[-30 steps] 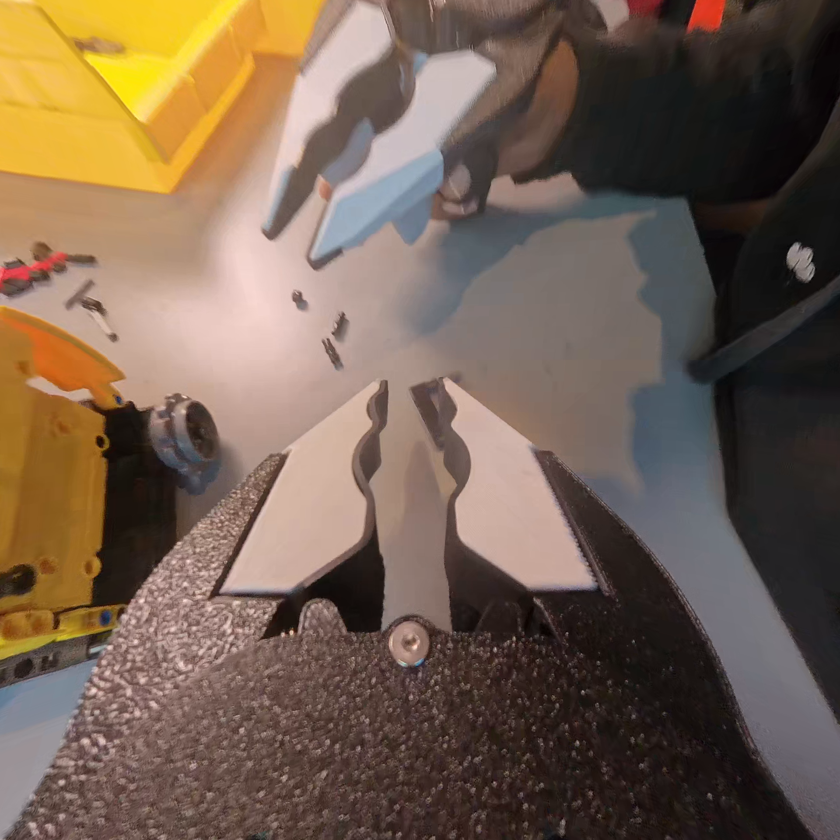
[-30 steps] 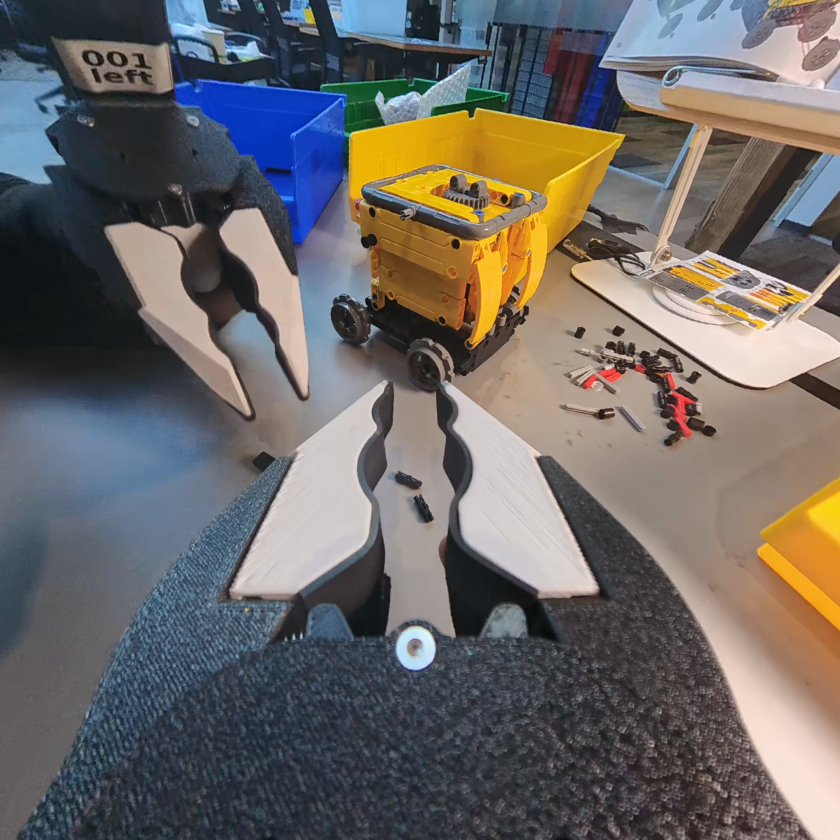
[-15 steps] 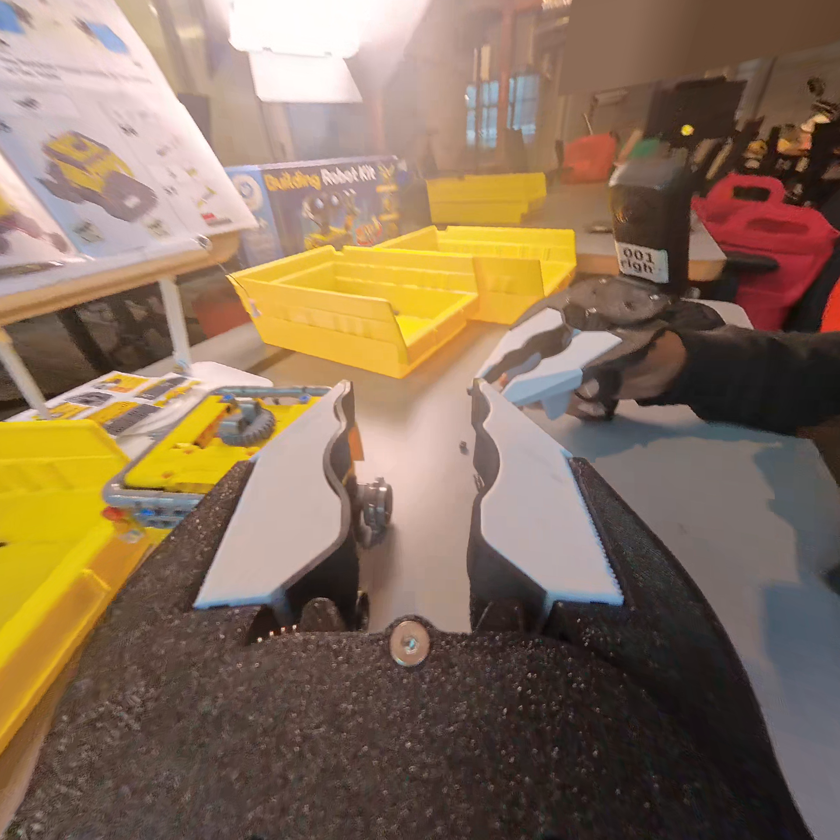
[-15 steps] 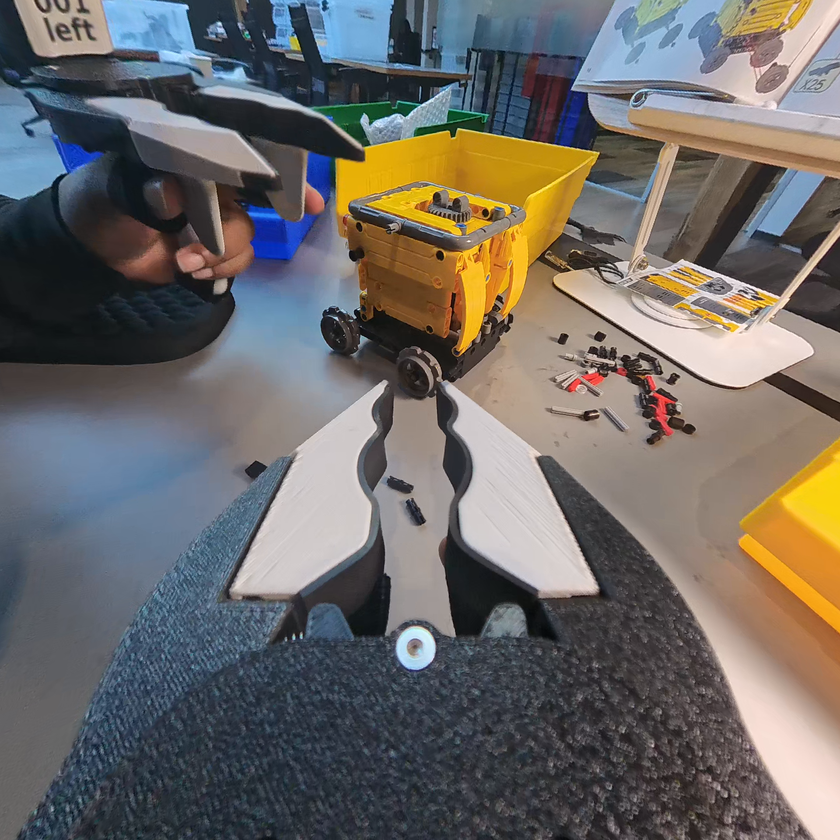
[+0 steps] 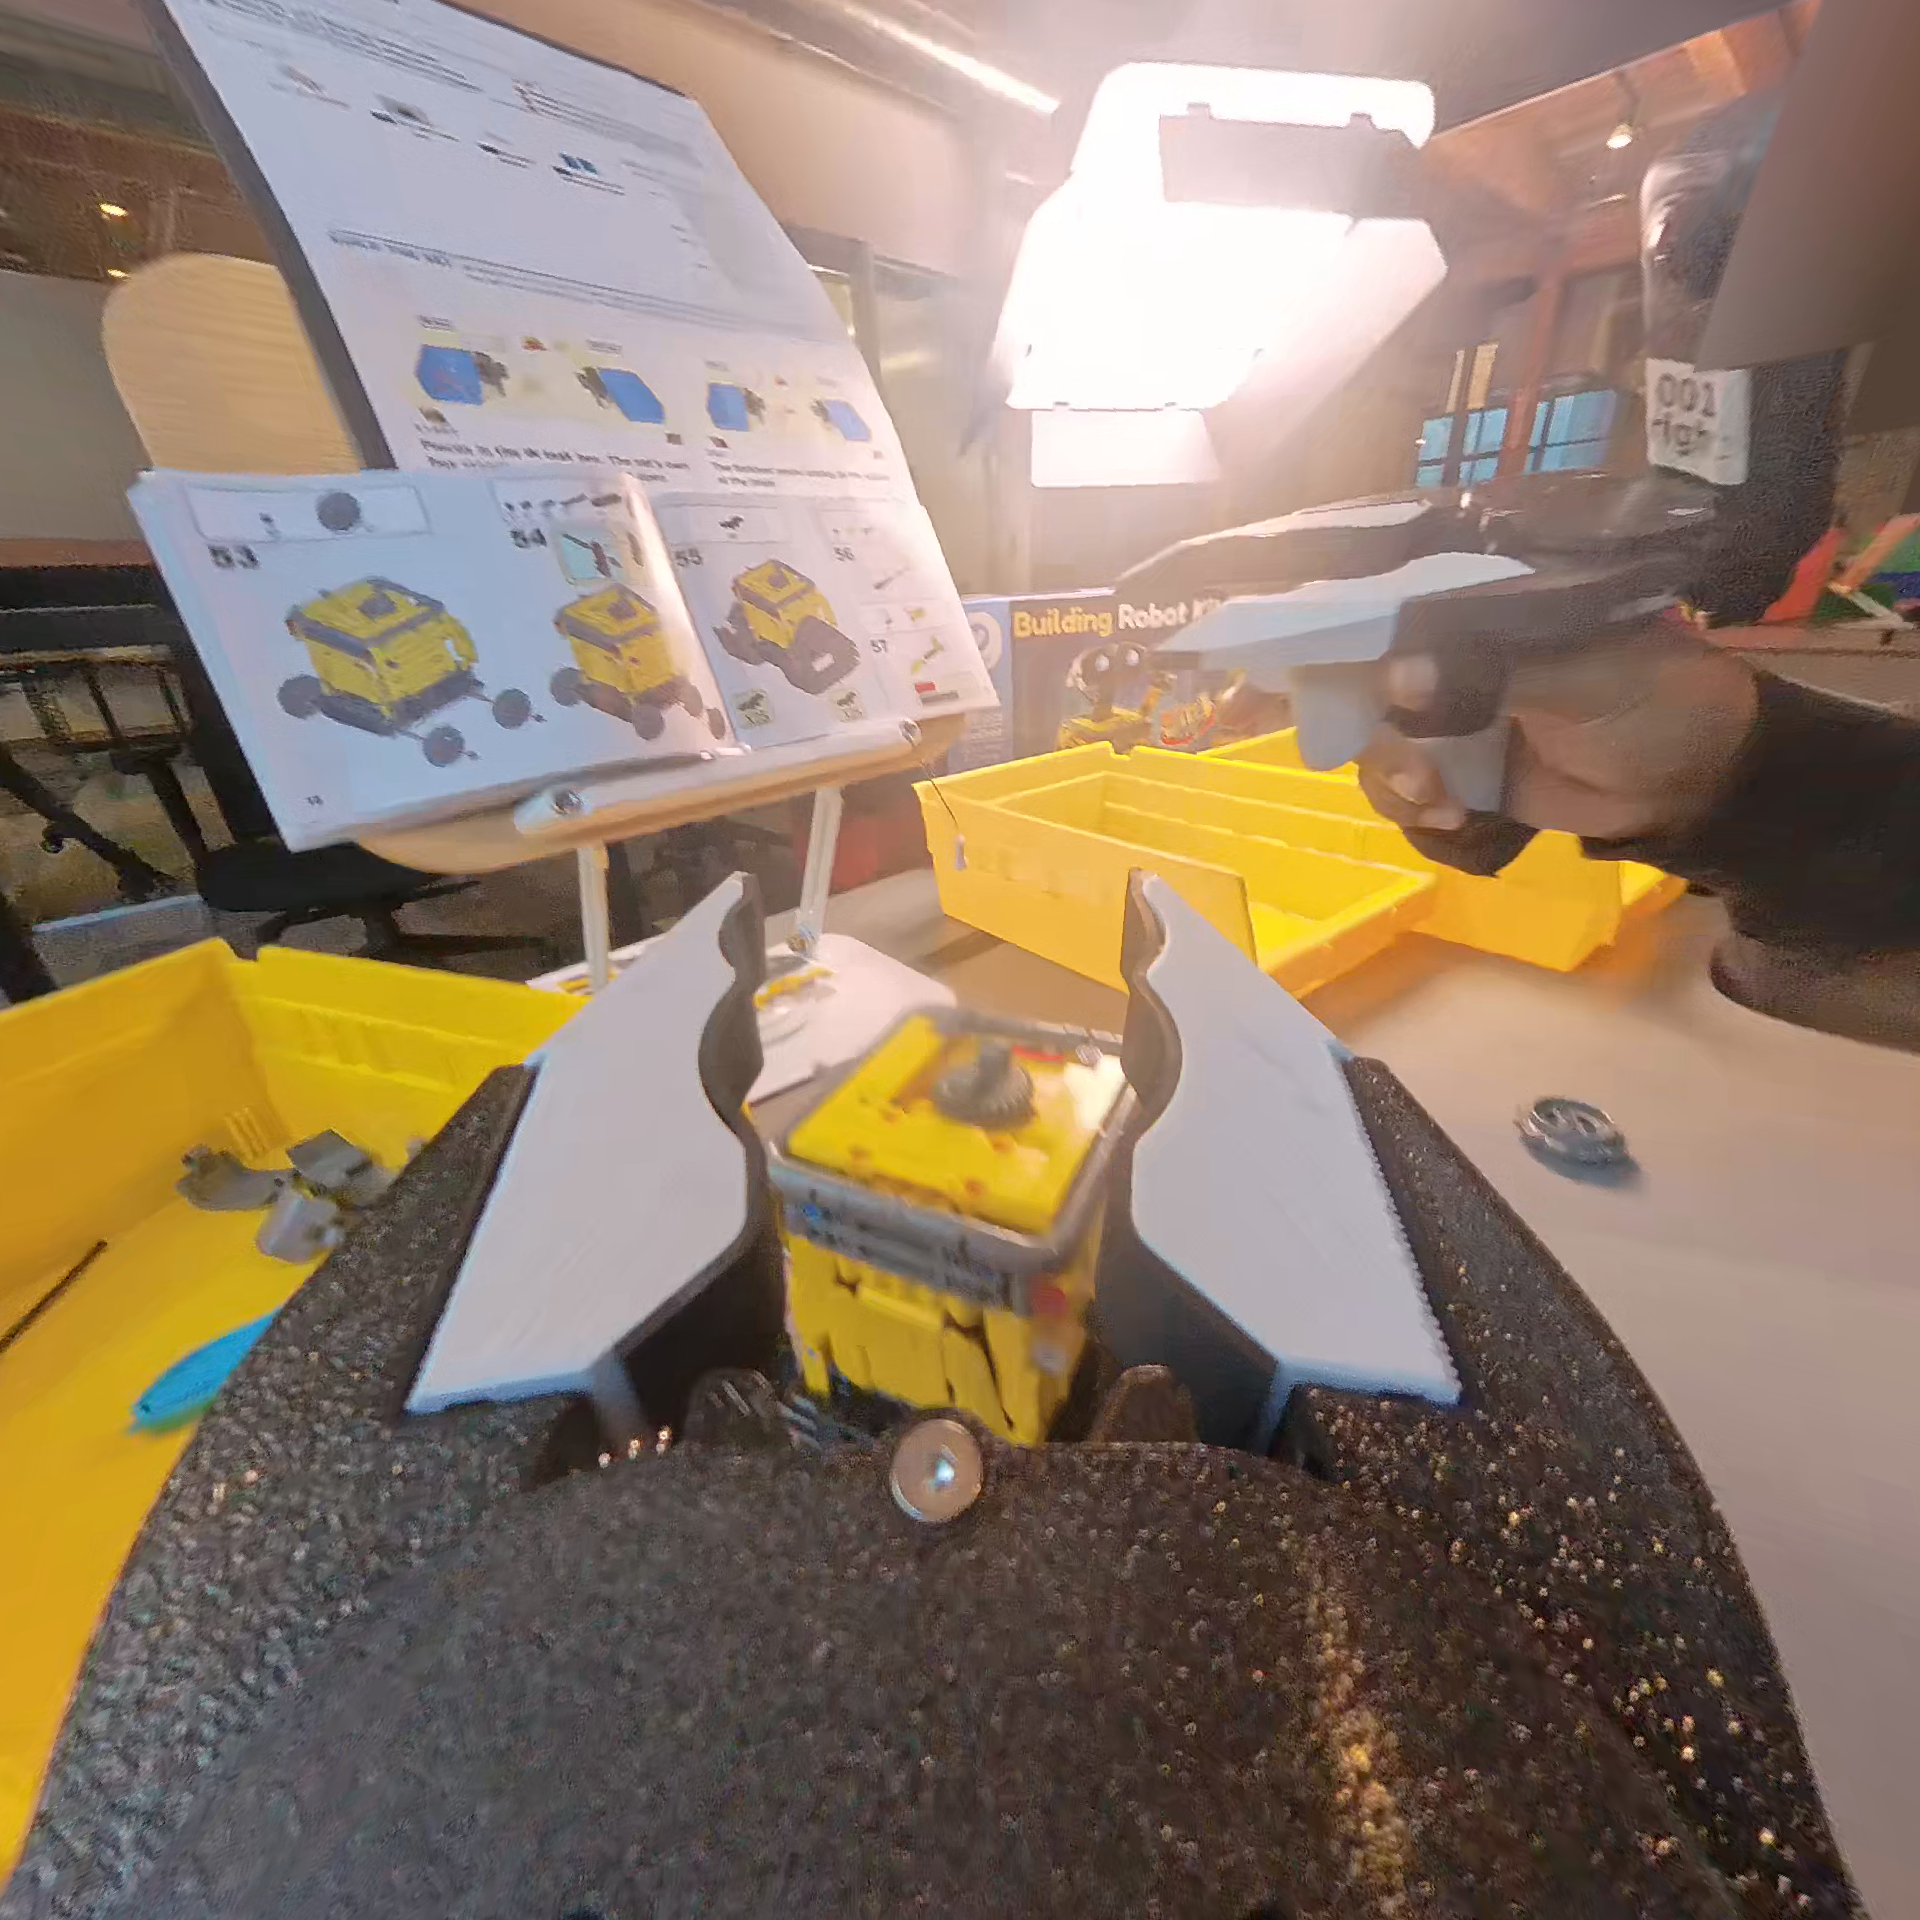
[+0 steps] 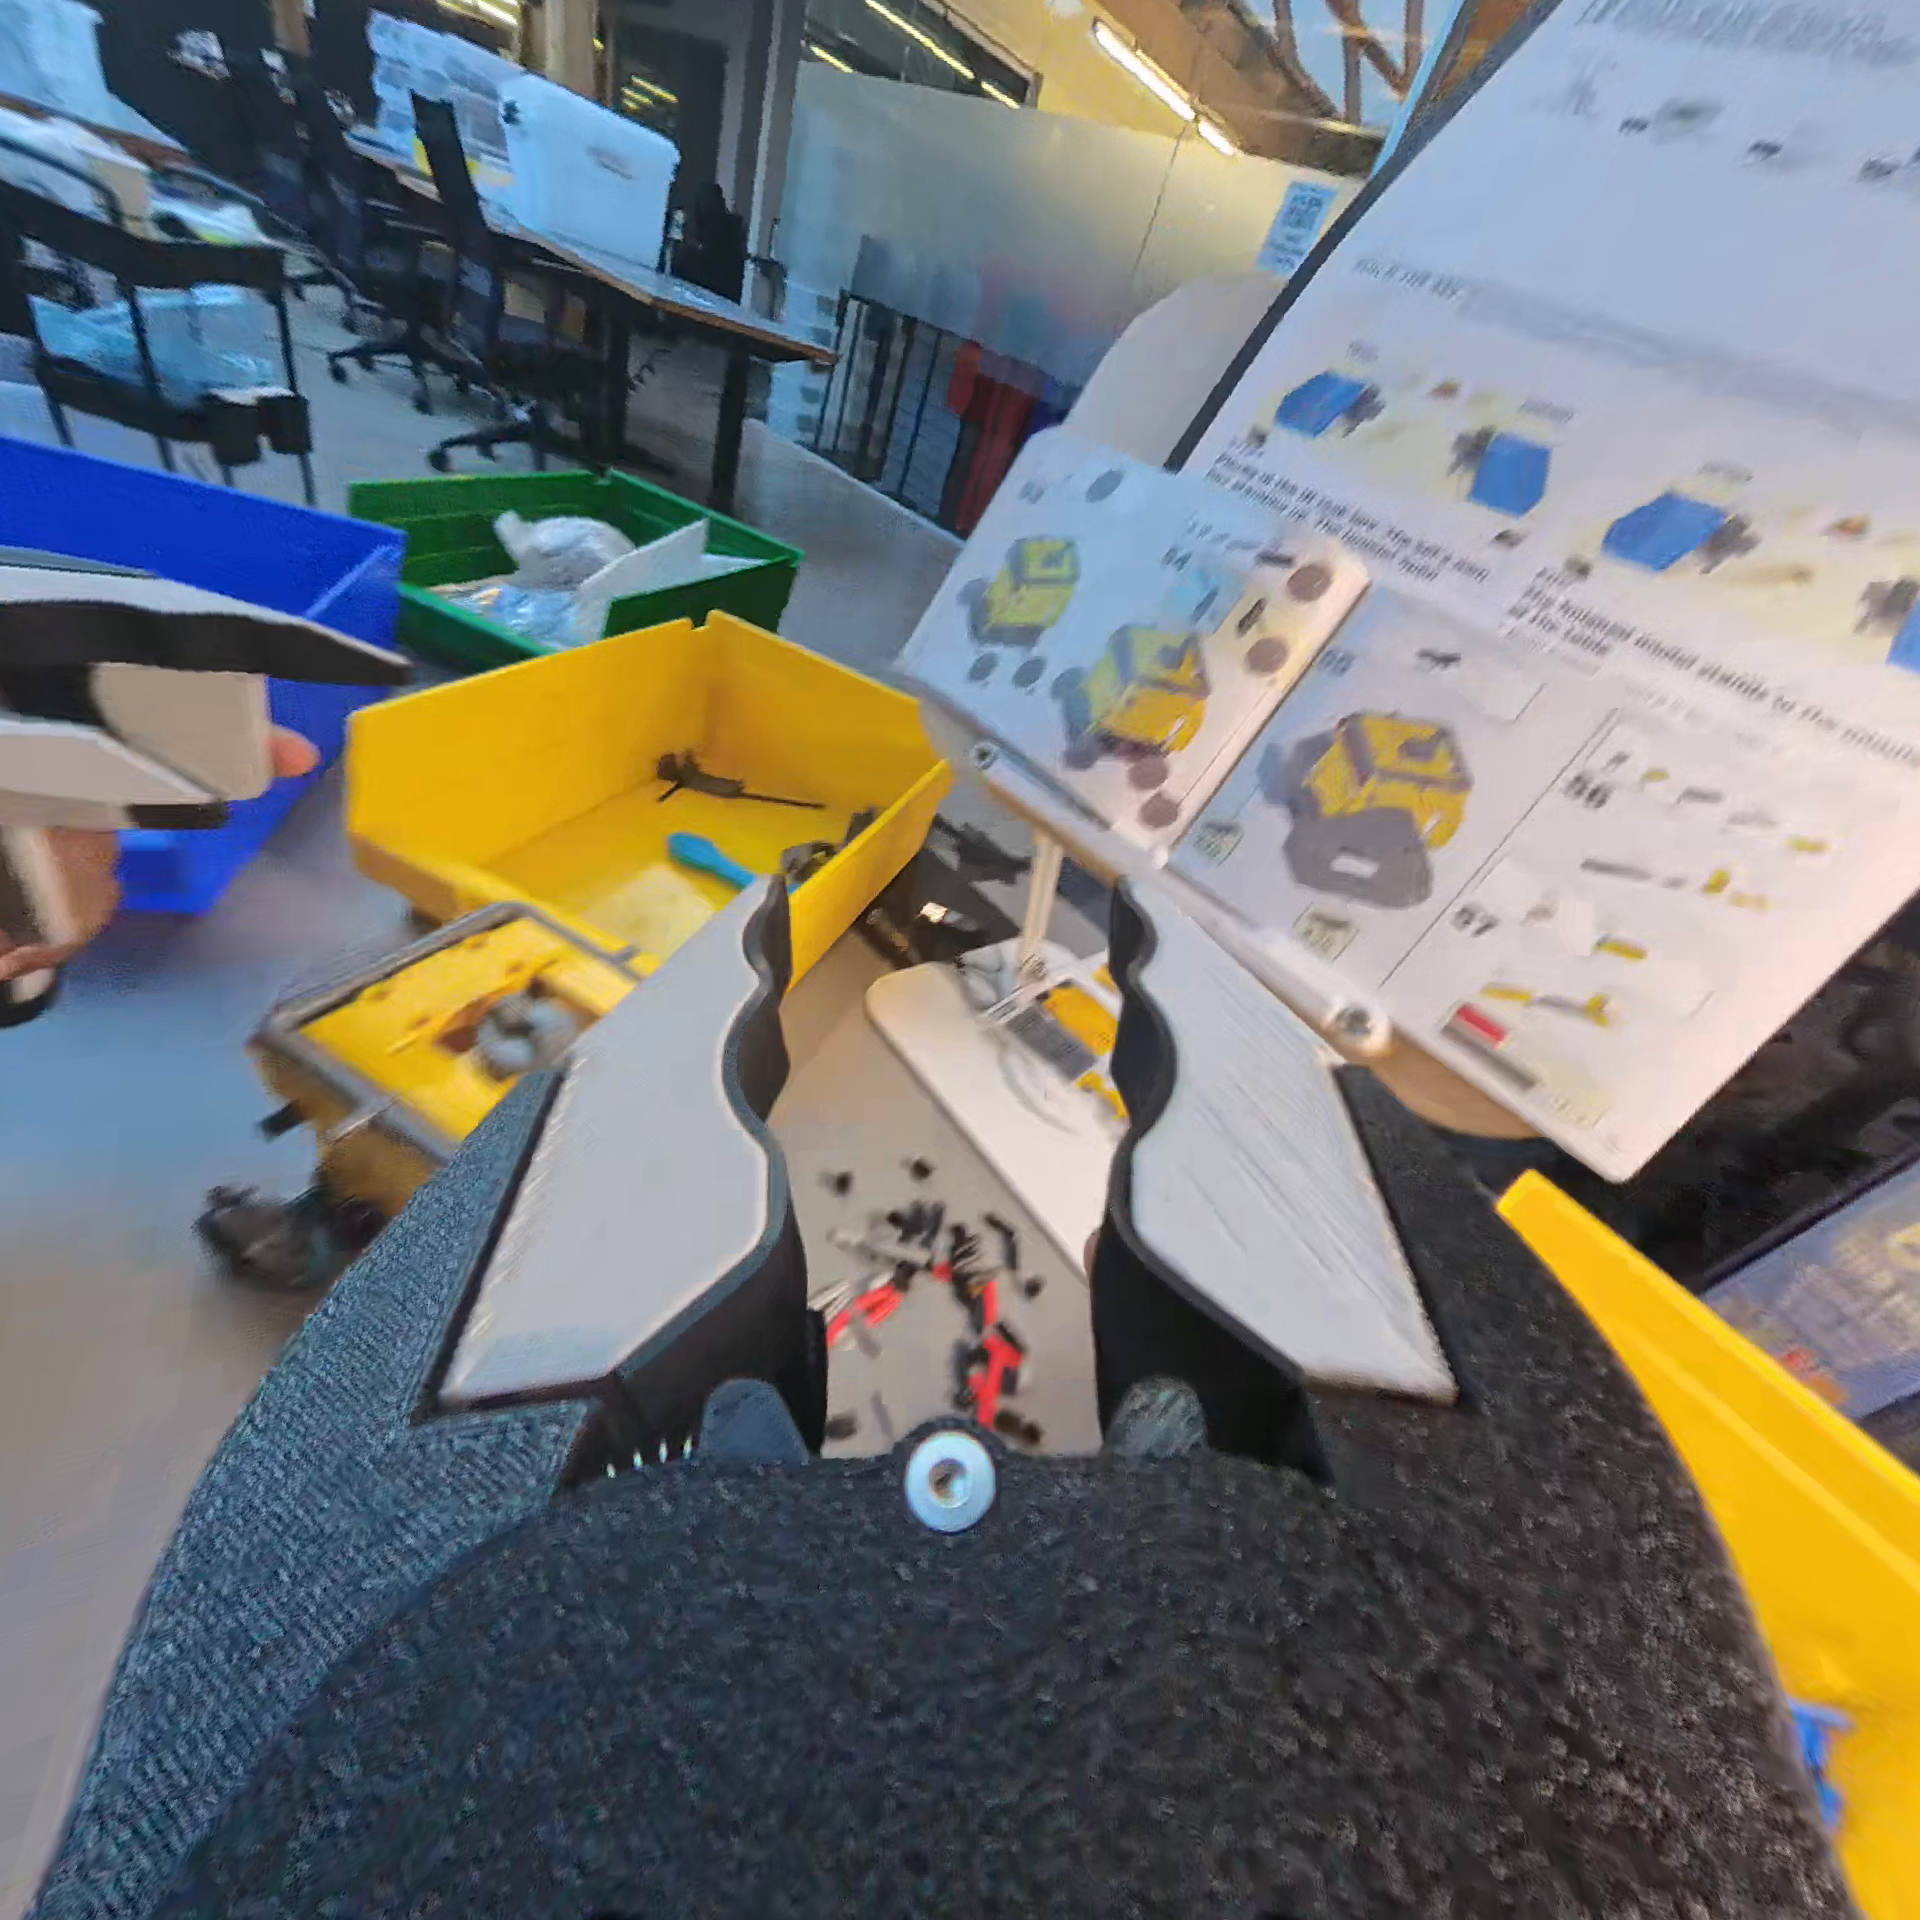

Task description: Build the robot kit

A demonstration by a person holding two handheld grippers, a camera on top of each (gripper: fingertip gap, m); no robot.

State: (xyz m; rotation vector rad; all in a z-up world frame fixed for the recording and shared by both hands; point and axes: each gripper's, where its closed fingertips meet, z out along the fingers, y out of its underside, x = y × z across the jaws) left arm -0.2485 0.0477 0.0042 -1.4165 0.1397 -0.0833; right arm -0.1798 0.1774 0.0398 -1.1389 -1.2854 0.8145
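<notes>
My left gripper [image 5: 940, 883] is open and empty. It hovers over a yellow brick-built vehicle model [image 5: 935, 1132] with a grey gear on top, which shows between the fingers without the pads pressing on it. In the right wrist view the left gripper [image 6: 208, 665] is up and to the left of the model [image 6: 416, 1039]. My right gripper [image 6: 945, 888] is open and empty, above a pile of small black and red parts [image 6: 935, 1278] on the table. It also shows in the left wrist view [image 5: 1340, 634], held in a hand at the right.
An instruction booklet on a stand [image 5: 520, 644] rises behind the model. Yellow bins stand at the left [image 5: 104, 1143] and back right [image 5: 1195, 862]. A loose wheel [image 5: 1569, 1132] lies on the table. A blue bin [image 6: 208, 551] and a green bin [image 6: 582, 561] stand farther back.
Both grippers have opened wide from nearly shut, with nothing in either. The left gripper swung from facing the table to over the yellow model. The right gripper tilted up and moved toward the small parts.
</notes>
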